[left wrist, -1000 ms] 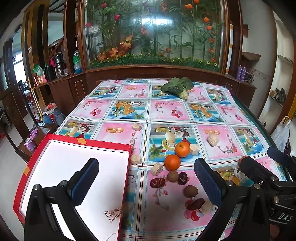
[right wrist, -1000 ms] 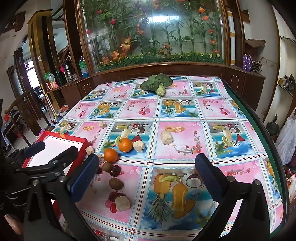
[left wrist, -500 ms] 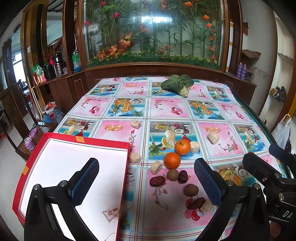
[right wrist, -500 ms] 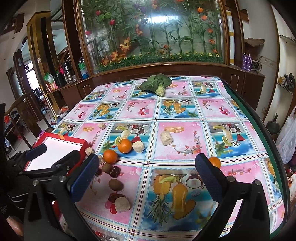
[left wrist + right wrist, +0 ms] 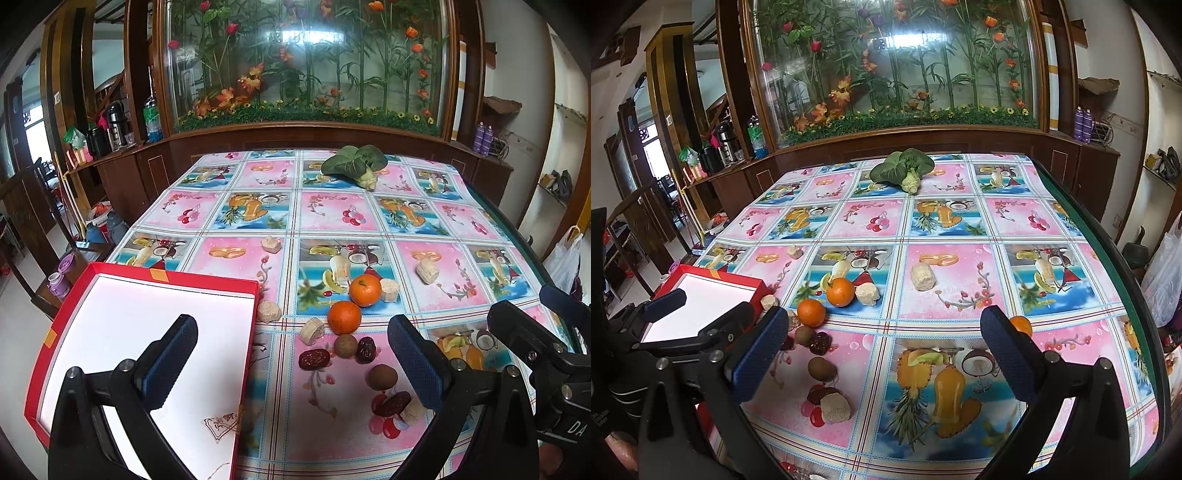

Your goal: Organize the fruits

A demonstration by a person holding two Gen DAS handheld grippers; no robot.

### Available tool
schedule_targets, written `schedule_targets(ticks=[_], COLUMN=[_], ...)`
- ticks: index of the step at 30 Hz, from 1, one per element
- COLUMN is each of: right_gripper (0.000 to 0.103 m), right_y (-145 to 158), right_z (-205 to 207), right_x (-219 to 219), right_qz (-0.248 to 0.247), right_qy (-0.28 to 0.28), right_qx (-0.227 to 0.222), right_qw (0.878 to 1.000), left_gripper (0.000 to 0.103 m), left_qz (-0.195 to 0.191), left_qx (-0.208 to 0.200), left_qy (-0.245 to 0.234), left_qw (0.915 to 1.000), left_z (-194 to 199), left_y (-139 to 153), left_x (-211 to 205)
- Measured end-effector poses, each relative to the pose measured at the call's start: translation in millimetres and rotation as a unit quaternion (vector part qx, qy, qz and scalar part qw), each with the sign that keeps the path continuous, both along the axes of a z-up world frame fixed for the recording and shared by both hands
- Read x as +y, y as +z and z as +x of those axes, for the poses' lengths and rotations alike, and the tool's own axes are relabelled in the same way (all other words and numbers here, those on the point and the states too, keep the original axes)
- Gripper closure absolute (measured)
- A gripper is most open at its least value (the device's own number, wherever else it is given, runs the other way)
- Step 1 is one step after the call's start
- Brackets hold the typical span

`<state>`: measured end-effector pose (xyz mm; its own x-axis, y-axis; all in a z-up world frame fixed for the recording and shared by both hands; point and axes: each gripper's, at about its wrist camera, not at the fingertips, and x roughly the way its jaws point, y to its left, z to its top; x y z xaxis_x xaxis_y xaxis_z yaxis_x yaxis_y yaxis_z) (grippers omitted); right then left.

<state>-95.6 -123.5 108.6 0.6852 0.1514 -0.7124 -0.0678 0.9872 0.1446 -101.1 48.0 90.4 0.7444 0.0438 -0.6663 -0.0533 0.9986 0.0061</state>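
Both tools are held with jaws spread wide and nothing between them: left gripper (image 5: 291,354); right gripper (image 5: 882,347). The shallow red cardboard box with white lining (image 5: 92,317) lies at 8 o'clock of the fruit cluster and is seen to hold no fruit; the task is judged barely begun. Two round orange tangerines (image 5: 344,316) sit touching at the centre of the fruit-print plastic tablecloth (image 5: 332,210); brown kiwis (image 5: 382,376) and dark red dates (image 5: 314,359) are scattered just below them at 6 o'clock; a third tangerine (image 5: 1021,325) lies apart at 3 o'clock, partly hidden by the right finger. Pale corn-cob pieces (image 5: 923,277) are mixed in; all fruit remains to be gathered.
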Motion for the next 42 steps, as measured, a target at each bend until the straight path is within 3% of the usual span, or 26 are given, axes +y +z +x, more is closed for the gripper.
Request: schedule_targets(ticks=[11,16,19,21,25,30,34,39,42], right_gripper=[0.000,0.000,0.000,0.000,0.000,0.000,0.010,0.031,0.036], right_y=[1,5,1,-8,-25,-45,-53,-71,-84], right_z=[0,-1,-6,-8,-7,13,26,43,47], right_x=[-2,-10,-30,-48,-84,-115,-119,-112,-114], right_qz=[0.015,-0.003,-0.040,-0.064,-0.059,-0.017,-0.020,-0.048,-0.046], right_qy=[-0.003,0.001,-0.004,-0.015,-0.040,-0.070,-0.059,-0.046,-0.050], right_qx=[0.009,-0.002,-0.008,0.000,0.034,0.059,0.046,0.070,0.090], right_qw=[1.000,1.000,0.999,0.998,0.997,0.996,0.997,0.995,0.994], left_gripper=[0.001,0.001,0.001,0.001,0.001,0.001,0.001,0.001,0.001], left_qz=[0.001,0.003,0.040,0.086,0.156,0.164,0.165,0.161,0.155], left_qx=[0.002,0.023,0.024,0.022,0.036,0.063,0.077,0.110,0.121], left_qy=[0.000,-0.021,-0.027,-0.029,-0.056,-0.116,-0.155,-0.170,-0.179], left_qw=[1.0000,0.9995,0.9985,0.9957,0.9855,0.9776,0.9711,0.9660,0.9640], left_z=[2,13,26,38,56,73,88,105,110], left_y=[0,-2,2,4,-1,-8,-14,-32,-40], left_x=[1,2,9,14,12,-12,-40,-52,-54])
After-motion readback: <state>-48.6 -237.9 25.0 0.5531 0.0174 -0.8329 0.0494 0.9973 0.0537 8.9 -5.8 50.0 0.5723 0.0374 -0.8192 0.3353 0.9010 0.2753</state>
